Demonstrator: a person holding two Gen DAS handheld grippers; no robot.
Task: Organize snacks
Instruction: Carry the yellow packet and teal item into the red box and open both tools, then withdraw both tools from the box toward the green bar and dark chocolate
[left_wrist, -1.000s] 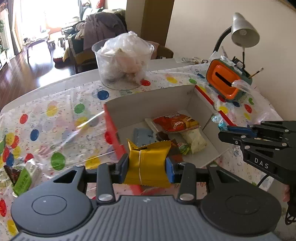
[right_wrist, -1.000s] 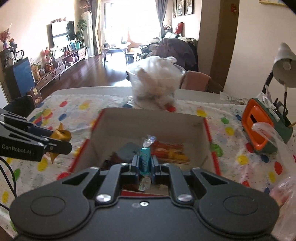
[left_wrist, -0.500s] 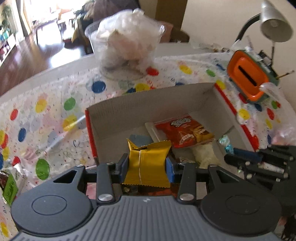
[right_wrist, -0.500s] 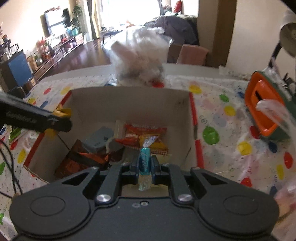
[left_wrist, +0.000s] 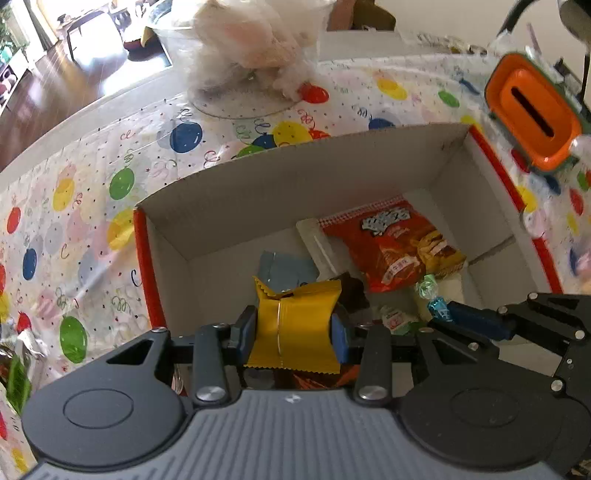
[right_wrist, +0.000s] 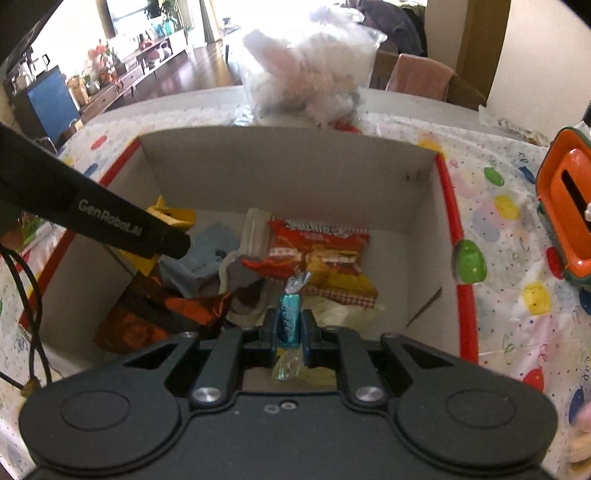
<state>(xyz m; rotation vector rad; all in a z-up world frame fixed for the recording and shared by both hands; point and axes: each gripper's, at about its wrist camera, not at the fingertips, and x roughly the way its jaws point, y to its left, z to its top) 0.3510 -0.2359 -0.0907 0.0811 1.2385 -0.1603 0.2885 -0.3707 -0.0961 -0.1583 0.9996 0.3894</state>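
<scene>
Left gripper (left_wrist: 298, 328) clamping crinkled yellow foil snack packet (left_wrist: 295, 325); right gripper (right_wrist: 289, 325) pinching small teal twist-wrapped candy (right_wrist: 289, 314); both above open red-edged cardboard box (right_wrist: 424, 177).

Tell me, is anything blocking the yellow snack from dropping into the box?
Nothing visible blocks it. The left gripper holds the yellow snack packet above the open cardboard box, over snacks already lying inside.

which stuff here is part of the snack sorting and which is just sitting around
Part of the job:
yellow snack packet in the left gripper
blue wrapped candy in the right gripper
cardboard box
red chip bag

Just lying about:
orange holder
clear tub of plastic bags
</scene>
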